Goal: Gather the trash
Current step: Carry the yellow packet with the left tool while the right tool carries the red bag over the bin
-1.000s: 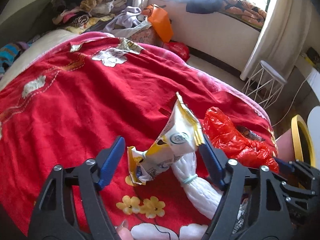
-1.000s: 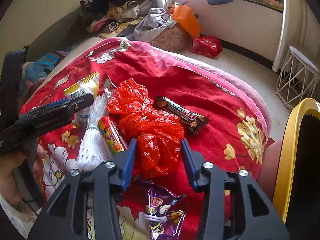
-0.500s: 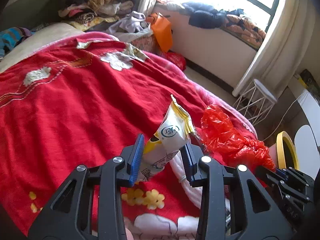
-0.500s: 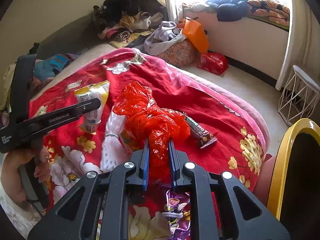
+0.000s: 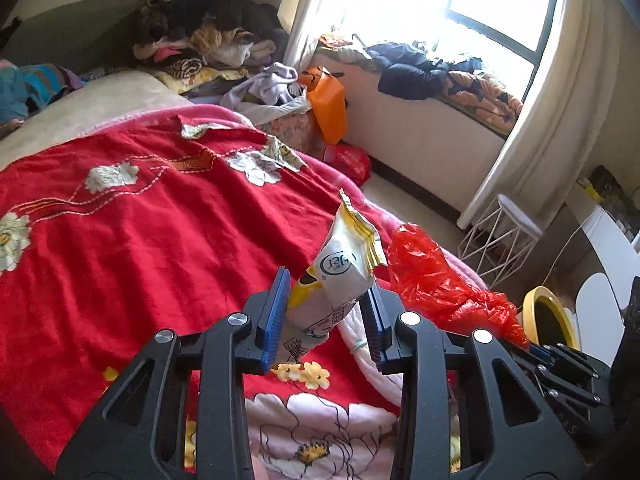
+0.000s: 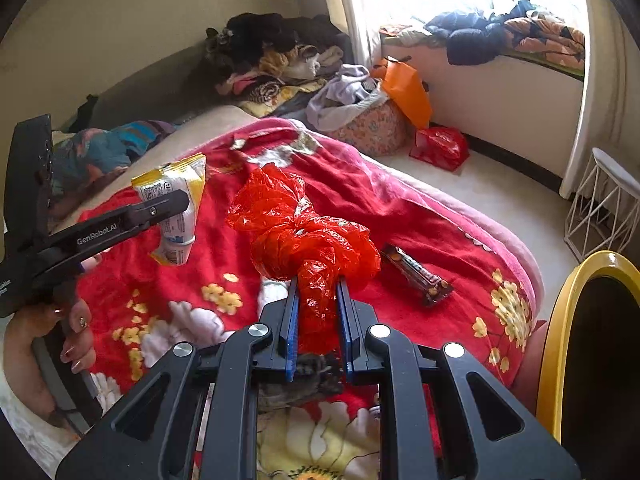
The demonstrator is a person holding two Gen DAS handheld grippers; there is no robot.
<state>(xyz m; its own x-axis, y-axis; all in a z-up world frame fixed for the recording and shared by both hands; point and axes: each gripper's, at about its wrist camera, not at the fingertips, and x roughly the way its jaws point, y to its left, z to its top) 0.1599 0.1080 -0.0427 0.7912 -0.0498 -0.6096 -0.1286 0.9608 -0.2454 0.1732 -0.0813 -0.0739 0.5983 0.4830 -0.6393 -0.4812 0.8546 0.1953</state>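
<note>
Both pieces of trash now lifted clear of red blanket, where a second ago they lay on it. Jaws closed within that second: right gripper clamped narrowly on red plastic bag, left gripper clamped on yellow-white snack wrapper. Judged: pickup done, carry to yellow-rimmed bin next. Chocolate bar left on blanket. Both grippers raised, angled downward.
</note>
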